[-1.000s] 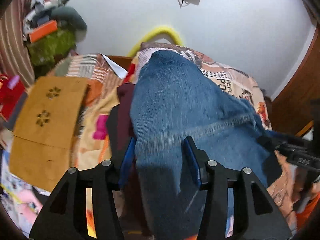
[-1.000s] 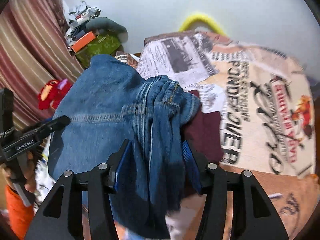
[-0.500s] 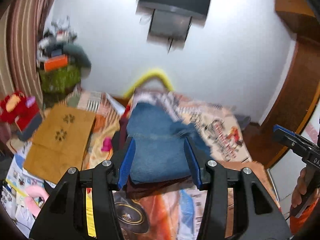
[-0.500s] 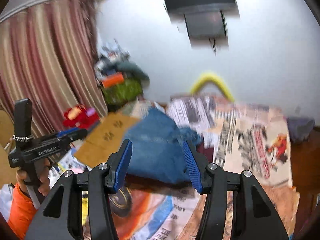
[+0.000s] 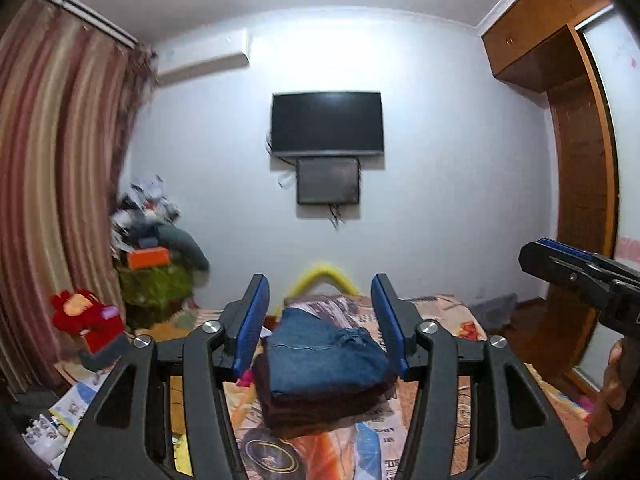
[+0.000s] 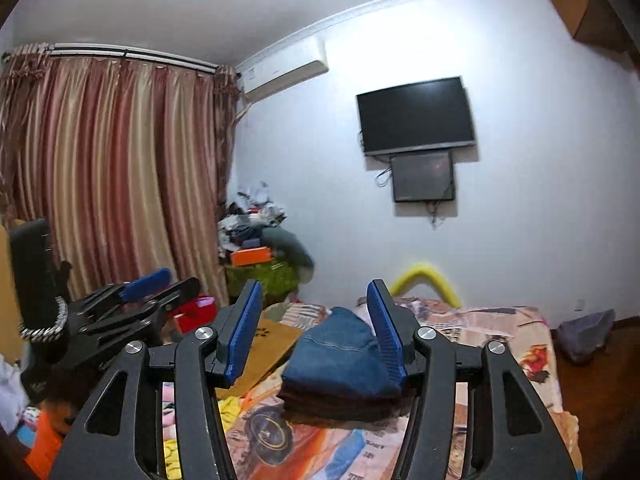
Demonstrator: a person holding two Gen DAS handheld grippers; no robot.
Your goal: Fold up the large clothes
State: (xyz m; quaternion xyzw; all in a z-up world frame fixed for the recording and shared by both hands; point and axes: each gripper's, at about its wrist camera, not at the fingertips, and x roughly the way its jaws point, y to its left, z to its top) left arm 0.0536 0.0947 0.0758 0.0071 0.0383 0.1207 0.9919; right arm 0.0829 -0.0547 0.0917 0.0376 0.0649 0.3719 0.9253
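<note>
Up front, the left gripper (image 5: 320,326) points level across the room, its blue-padded jaws spread and widening, nothing between them. The right gripper (image 6: 314,330) matches it: jaws apart, opening, nothing pinched, only air in the gap. Each tool shows in the other's view, the right gripper at the right edge of the left camera with a hand (image 5: 612,396) around its handle, the left one at the left edge of the right camera. Beyond the fingertips, the folded blue jeans (image 5: 324,354) lie on a stack of dark maroon folded clothes (image 5: 320,404), and that pile rests on the bed (image 6: 500,332) with its printed cover. Left of the pile, a brown cardboard sheet (image 6: 268,344). Farther back, a yellow curved tube (image 6: 426,274) at the bed's far end, a heap of clutter (image 6: 260,240) in the corner by the striped curtain (image 6: 120,176), and on the far wall a dark TV (image 5: 327,123).
</note>
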